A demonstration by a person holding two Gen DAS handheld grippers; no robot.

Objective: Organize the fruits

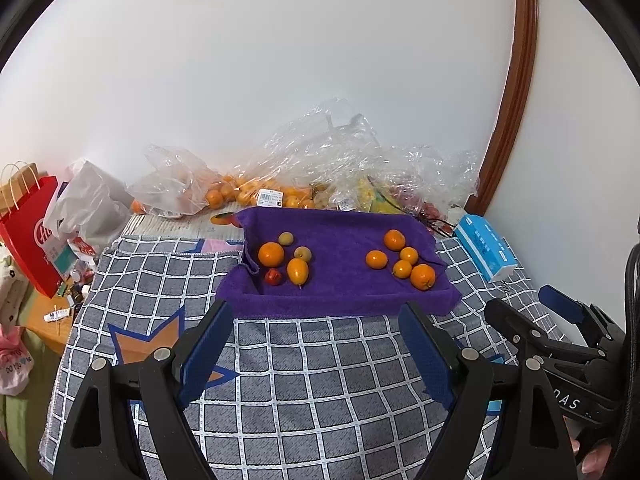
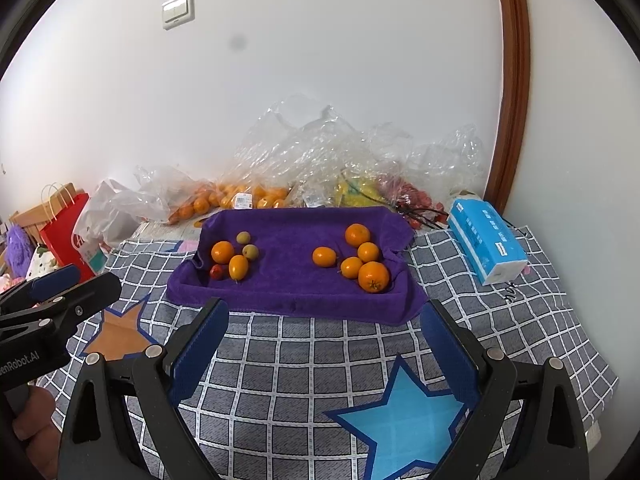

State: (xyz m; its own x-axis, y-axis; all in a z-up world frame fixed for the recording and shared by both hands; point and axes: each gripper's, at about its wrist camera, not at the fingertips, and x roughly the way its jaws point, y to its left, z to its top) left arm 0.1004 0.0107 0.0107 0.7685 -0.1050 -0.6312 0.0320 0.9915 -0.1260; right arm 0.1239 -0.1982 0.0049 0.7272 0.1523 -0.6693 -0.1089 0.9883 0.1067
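Observation:
A purple towel (image 1: pixel 340 300) (image 2: pixel 288 300) lines a shallow tray on the checked cloth. On its left side lie an orange (image 1: pixel 271 254) (image 2: pixel 222 252), an oval orange fruit (image 1: pixel 298 271) (image 2: pixel 238 267), two small green-brown fruits (image 1: pixel 285 238) (image 2: pixel 243 237) and a small red fruit (image 1: pixel 273 277) (image 2: pixel 216 271). On its right side sit several oranges (image 1: pixel 423 276) (image 2: pixel 373 276). My left gripper (image 1: pixel 316 312) hangs open in front of the towel, nothing between its fingers. My right gripper (image 2: pixel 324 308) is also open and empty, beside the left one.
Clear plastic bags of oranges (image 1: pixel 240 192) (image 2: pixel 232 196) and other fruit are piled against the wall behind the tray. A blue tissue pack (image 1: pixel 486 252) (image 2: pixel 486 244) lies at right. A red paper bag (image 1: pixel 30 236) (image 2: pixel 66 236) stands at left.

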